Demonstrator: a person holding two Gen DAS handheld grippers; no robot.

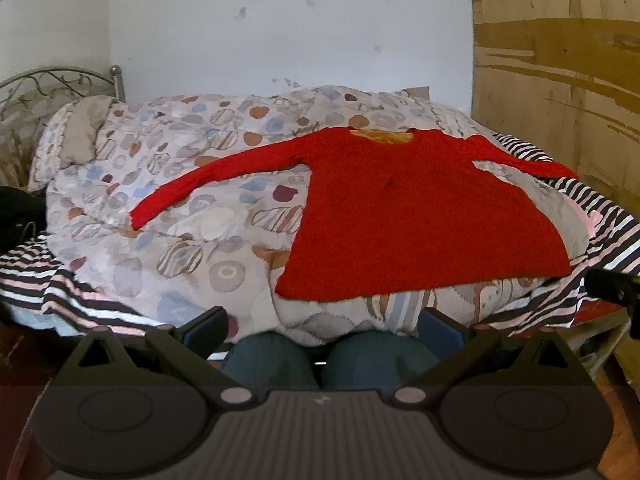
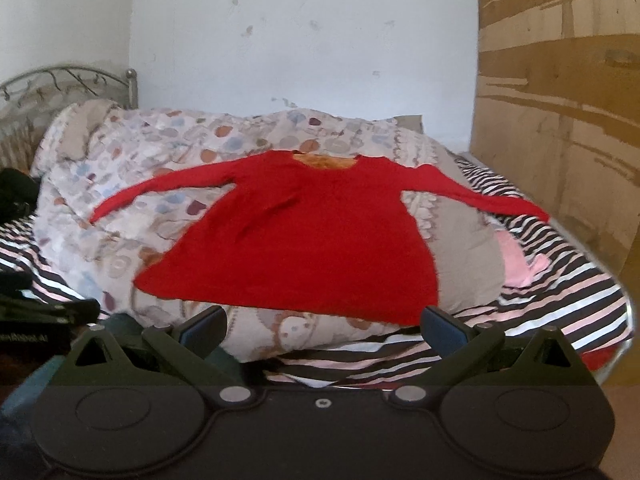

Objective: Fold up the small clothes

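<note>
A red long-sleeved top (image 1: pixel 400 216) lies flat on the patterned quilt (image 1: pixel 180 184), both sleeves spread wide and its neckline toward the wall. The right wrist view shows the same red top (image 2: pixel 304 240) with its hem nearest me. My left gripper (image 1: pixel 324 326) is open, held back from the bed edge, short of the hem and above a person's knees in blue trousers (image 1: pixel 320 360). My right gripper (image 2: pixel 324 326) is open too, just short of the hem, with nothing between its fingers.
A striped sheet (image 2: pixel 540 280) covers the bed under the quilt. Pink cloth (image 2: pixel 516 264) lies right of the top. A metal headboard (image 1: pixel 52 80) stands at the left, a wooden panel (image 1: pixel 560 80) at the right. The other gripper's dark tip (image 1: pixel 616 288) shows at the right edge.
</note>
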